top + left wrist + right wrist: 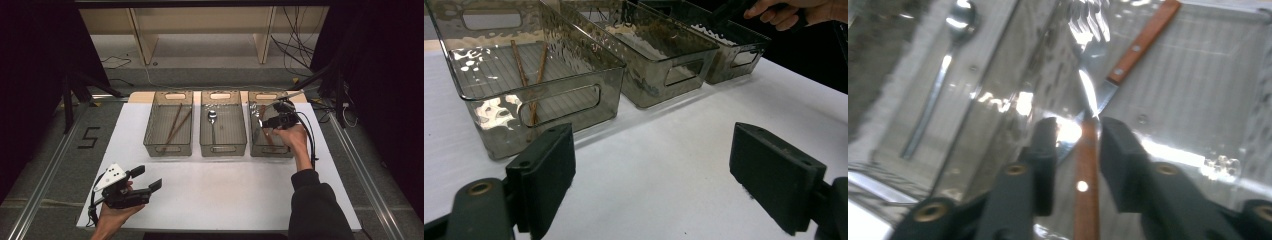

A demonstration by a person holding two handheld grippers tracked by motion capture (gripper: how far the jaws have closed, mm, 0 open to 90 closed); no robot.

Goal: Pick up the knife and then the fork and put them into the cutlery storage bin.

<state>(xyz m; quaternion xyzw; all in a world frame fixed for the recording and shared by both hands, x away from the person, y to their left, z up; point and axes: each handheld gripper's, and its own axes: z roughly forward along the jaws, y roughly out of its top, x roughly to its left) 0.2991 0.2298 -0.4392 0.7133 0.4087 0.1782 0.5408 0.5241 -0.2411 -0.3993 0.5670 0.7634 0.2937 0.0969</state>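
Right claw [1075,137] hangs in the right bin [287,150], jaws apart astride the wooden-handled fork [1087,175], handle lengthwise between them, not pinched.

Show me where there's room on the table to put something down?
The wide white table between the three bins and the left claw is bare. It's crowded in the right bin, where the right claw hangs over a fork and knife.

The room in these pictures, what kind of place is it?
Probably a lab or recording workspace, not a kitchen. A white table stands between dark curtains, loose cables lie on the floor behind it, and three clear bins hold sorted cutlery, such as a spoon.
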